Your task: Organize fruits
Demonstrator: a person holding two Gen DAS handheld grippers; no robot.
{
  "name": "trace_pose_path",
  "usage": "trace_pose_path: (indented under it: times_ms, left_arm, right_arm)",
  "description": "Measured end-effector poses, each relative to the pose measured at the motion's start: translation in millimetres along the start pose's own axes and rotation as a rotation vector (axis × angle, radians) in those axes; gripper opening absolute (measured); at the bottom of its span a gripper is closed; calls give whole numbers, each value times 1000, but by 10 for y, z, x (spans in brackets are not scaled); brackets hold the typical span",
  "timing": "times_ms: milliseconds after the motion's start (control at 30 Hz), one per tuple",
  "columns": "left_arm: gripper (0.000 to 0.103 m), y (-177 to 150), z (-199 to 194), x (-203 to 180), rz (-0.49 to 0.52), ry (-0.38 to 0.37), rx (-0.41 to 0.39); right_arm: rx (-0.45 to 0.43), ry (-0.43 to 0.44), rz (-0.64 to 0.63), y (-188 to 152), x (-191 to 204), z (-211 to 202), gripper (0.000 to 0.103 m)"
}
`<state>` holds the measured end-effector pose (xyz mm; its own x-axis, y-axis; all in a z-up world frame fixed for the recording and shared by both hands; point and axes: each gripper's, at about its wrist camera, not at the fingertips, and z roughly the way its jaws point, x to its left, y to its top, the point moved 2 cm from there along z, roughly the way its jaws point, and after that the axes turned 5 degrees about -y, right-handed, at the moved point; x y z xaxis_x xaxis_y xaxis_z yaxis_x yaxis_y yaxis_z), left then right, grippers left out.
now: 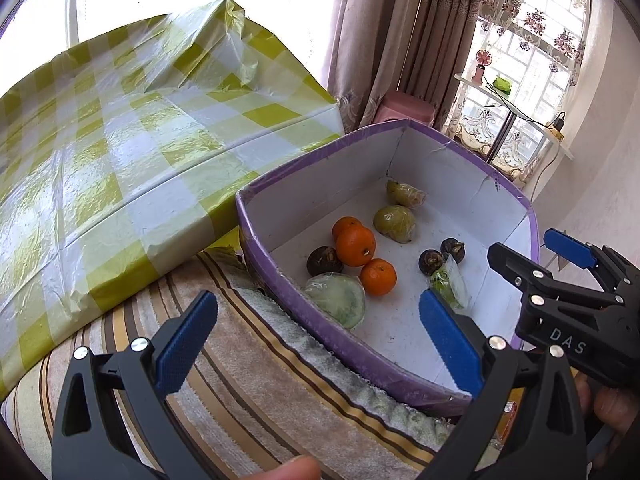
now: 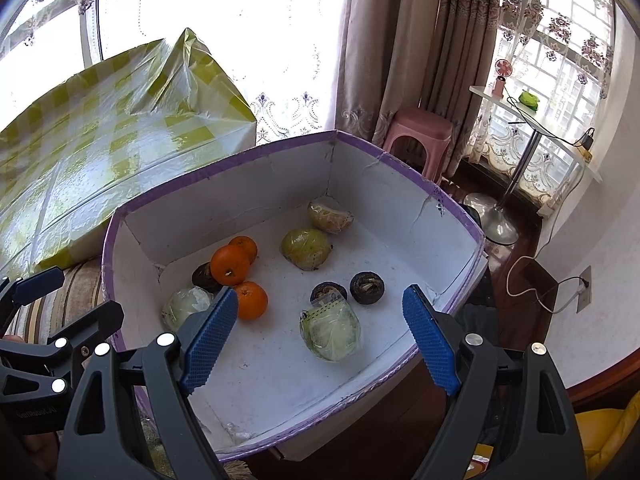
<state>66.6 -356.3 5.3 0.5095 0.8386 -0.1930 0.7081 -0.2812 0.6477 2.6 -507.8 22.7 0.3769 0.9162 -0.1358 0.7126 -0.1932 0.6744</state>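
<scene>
Your right gripper [image 2: 320,340] hangs over the near edge of the purple-rimmed box [image 2: 280,148], jaws spread wide and empty. Your left gripper [image 1: 316,348] is likewise spread and empty, out over the striped towel [image 1: 280,380] to the box's left. The closest fruit, a plastic-wrapped green one [image 2: 332,334], lies straight ahead between the right gripper's fingers, so the right hand looks nearer. Inside the box you have three oranges [image 2: 230,264], three dark round fruits [image 2: 366,286] and four wrapped greenish ones. The checked table [image 1: 120,152] stands far left.
</scene>
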Motion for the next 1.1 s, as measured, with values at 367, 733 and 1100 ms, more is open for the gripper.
trace_pose_path:
  times_ms: [367,733,1100]
  left_arm:
    - [101,-1,-3,-8,5,1,-1]
    - [101,2,-11,-15,10,4,-1]
    - [101,42,-46,-62,40,-21,-31]
  right_arm:
    - [1,0,1,-1,3,0,81]
    - [1,2,3,-4,2,9,81]
    - [-1,-2,8,-3,-25,17,81]
